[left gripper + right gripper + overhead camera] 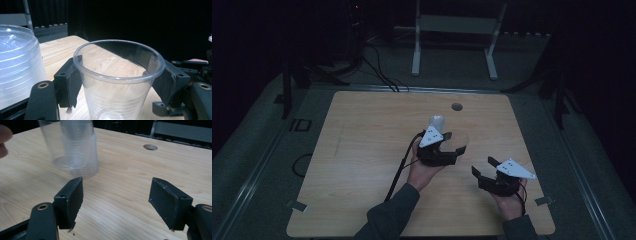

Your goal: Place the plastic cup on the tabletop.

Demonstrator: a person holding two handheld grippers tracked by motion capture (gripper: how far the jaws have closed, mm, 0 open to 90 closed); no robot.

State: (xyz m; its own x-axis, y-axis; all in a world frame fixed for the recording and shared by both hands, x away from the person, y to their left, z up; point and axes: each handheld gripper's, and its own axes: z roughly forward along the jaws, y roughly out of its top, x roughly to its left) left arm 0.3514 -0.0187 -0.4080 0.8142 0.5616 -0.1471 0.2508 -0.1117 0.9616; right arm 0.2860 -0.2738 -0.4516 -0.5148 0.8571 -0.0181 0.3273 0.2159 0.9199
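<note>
My left gripper (454, 142) is shut on a clear plastic cup (117, 75) standing upright with its mouth up; the pads (72, 82) press its sides just under the rim. A stack of clear cups (15, 65) stands upside down right beside it, seen too in the high view (437, 122). My right gripper (483, 166) is open near the table's right front, with nothing between its fingers (116, 200). It faces the cup stack (83, 150) and the held cup (56, 145), both blurred. Whether the held cup touches the table I cannot tell.
The wooden table (362, 150) has a round hole (456, 106) near its far edge. A white metal stand (455, 30) and black cables (377, 70) lie on the floor beyond. The room around is dark.
</note>
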